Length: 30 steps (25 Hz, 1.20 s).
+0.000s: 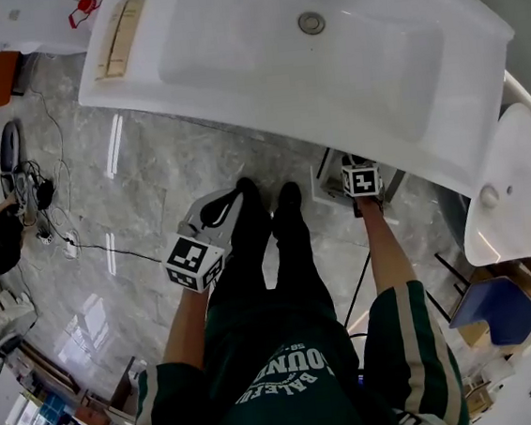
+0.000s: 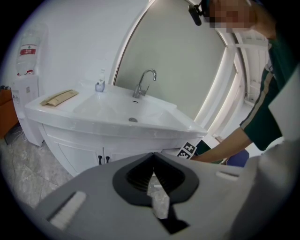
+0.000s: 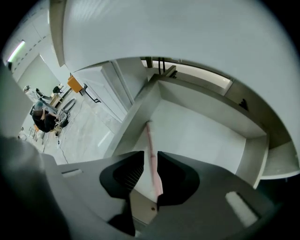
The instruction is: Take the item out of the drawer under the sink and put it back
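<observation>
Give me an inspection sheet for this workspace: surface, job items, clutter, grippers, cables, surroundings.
Surface: white sink, faucet at its back.
Job's things: drawer under the sink stands open; thin pink strip inside it.
Clutter: tan packet and small bottle on the sink's rim.
Grippers: left gripper shut, empty; right gripper open, jaws either side of the strip, a gap showing.
Cables: black cables on the floor.
Surroundings: marble floor; blue seat.

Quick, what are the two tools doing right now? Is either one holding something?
Left tool: closed, holding nothing.
Right tool: open, with the thin pink item between its jaws but not squeezed.
</observation>
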Tool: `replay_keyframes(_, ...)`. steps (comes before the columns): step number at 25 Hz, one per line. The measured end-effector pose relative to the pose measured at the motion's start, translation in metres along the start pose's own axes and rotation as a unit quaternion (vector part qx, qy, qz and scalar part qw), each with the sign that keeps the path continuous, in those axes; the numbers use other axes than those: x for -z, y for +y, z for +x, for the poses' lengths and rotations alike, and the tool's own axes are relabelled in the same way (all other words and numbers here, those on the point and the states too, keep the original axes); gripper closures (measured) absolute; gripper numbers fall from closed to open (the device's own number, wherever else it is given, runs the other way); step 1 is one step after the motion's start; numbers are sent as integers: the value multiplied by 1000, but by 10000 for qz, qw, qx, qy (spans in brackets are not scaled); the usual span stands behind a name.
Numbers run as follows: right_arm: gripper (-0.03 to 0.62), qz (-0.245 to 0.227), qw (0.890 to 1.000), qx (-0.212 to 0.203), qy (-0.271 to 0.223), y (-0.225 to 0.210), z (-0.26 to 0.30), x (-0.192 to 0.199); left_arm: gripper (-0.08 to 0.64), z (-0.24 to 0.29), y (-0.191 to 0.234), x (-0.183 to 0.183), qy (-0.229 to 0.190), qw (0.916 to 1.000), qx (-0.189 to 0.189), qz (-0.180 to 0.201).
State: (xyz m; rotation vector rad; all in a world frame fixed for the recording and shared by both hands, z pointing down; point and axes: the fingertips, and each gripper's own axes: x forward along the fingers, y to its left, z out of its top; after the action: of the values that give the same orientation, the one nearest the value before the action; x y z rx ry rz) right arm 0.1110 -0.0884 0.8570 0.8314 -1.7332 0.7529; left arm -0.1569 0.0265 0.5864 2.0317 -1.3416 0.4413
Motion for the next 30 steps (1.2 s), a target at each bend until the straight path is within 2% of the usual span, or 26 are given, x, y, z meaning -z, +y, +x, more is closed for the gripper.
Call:
replay_keyframes(8,525,-103,9992,-25,-388,17,-49,-13,509,-13,-13,-22,-220,9997,104,89)
replay_keyframes(17,525,346,9953,-218,-882,56,-122,-20,509,-37,-24,-52,-405,9985,208,302)
replay_keyframes(26,546,309,9908,-240,-1293,102,-192,-25,509,-57,-32,-84,-625,9963,311,507)
replay_keyframes(30,570,217,9859,-236,-1641,114,-225,-43,509,-63,-34,-104,-784,9944,364,614)
